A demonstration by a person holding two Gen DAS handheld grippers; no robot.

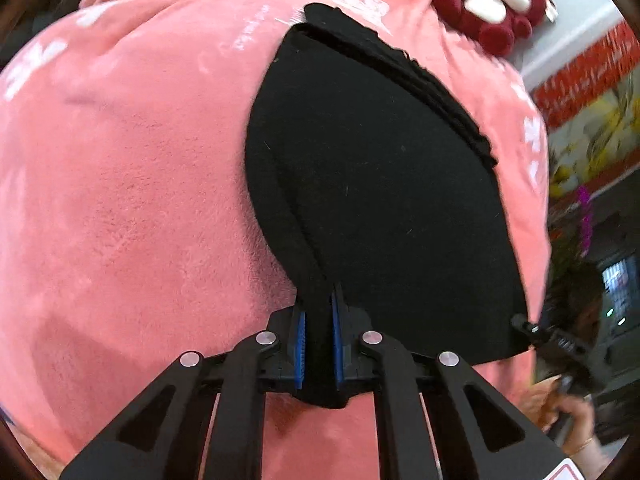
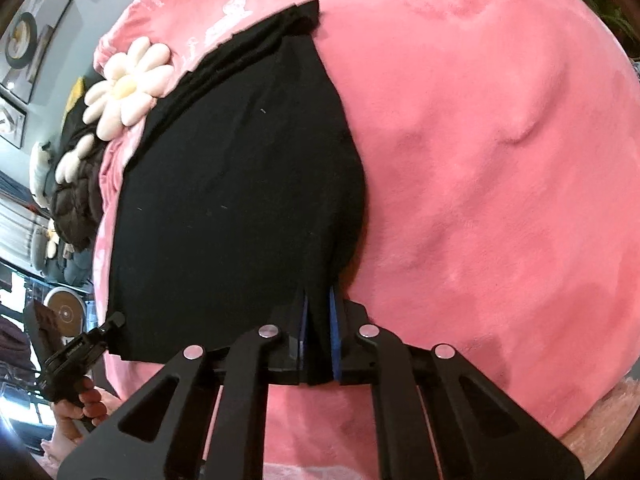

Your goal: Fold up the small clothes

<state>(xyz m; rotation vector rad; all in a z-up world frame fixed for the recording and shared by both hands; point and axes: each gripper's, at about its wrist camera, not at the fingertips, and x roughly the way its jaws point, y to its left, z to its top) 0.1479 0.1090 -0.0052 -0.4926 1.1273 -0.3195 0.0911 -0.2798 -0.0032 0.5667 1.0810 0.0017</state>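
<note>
A black garment [image 1: 380, 184] lies spread on a pink plush blanket [image 1: 120, 200]. My left gripper [image 1: 320, 340] is shut on its near left corner, the cloth pinched between the blue pads. My right gripper [image 2: 319, 340] is shut on the near right corner of the same black garment [image 2: 240, 208]. The right gripper also shows at the garment's right corner in the left wrist view [image 1: 528, 326]. The left gripper shows at the garment's left corner in the right wrist view [image 2: 114, 320]. The far edge of the garment is layered and bunched.
A red plush monkey [image 1: 496, 8] sits at the blanket's far right. A white flower cushion [image 2: 124, 88] and a dark quilted item [image 2: 76, 204] lie at the far left beyond the pink blanket [image 2: 480, 160]. Room furniture lies past the blanket's edges.
</note>
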